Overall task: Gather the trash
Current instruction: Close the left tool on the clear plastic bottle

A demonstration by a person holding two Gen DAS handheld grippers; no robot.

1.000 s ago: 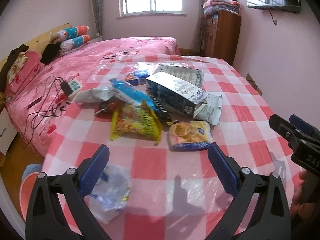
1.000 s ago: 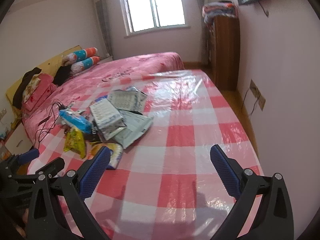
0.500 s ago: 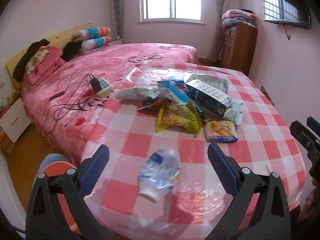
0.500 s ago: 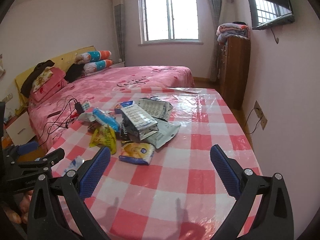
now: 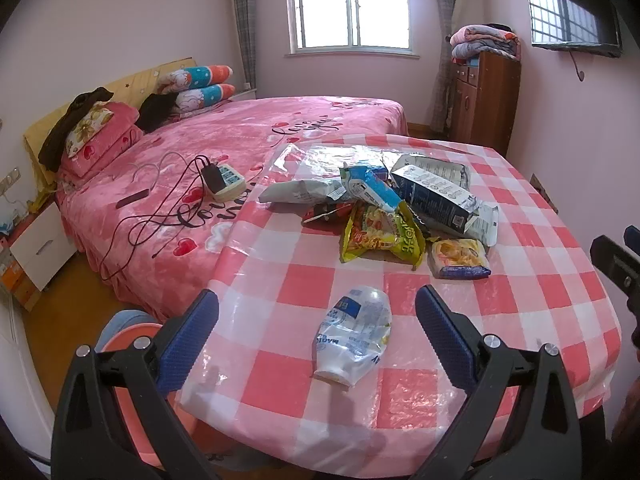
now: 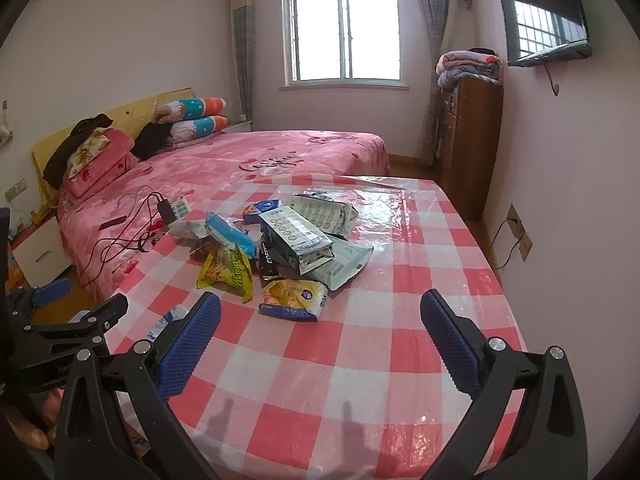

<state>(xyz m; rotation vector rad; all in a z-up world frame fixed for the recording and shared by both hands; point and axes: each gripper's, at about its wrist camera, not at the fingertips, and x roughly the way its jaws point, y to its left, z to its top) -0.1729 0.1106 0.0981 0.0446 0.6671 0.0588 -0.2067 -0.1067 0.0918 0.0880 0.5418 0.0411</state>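
While both grippers hang over the near edge of the checked table [image 5: 552, 292], each stands wide open and empty, touching nothing. The left gripper [image 5: 316, 320] frames one crushed clear bottle [image 5: 354, 334] at lower centre of its view, lying on its side, apart from the rest. At centre of that frame sits one heap of wrappers [image 5: 384, 204]: one yellow bag [image 5: 380, 236], one blue packet [image 5: 370, 186], one orange-and-blue snack pack [image 5: 458, 258] at the heap's near right edge, and two silver-and-blue cartons, besides some flat foil pieces too overlapped to count.

The right gripper [image 6: 320, 336] has only bare cloth between its fingers; the snack pack [image 6: 294, 300] lies just beyond them, towards the left finger. In that view the bottle [image 6: 168, 320] is mostly hidden behind the left finger, and the left gripper [image 6: 80, 320] shows at lower left. Only the right view shows a wall socket [image 6: 520, 236] at right. Only the left view shows an orange bin [image 5: 132, 340] at lower left, below the table edge.
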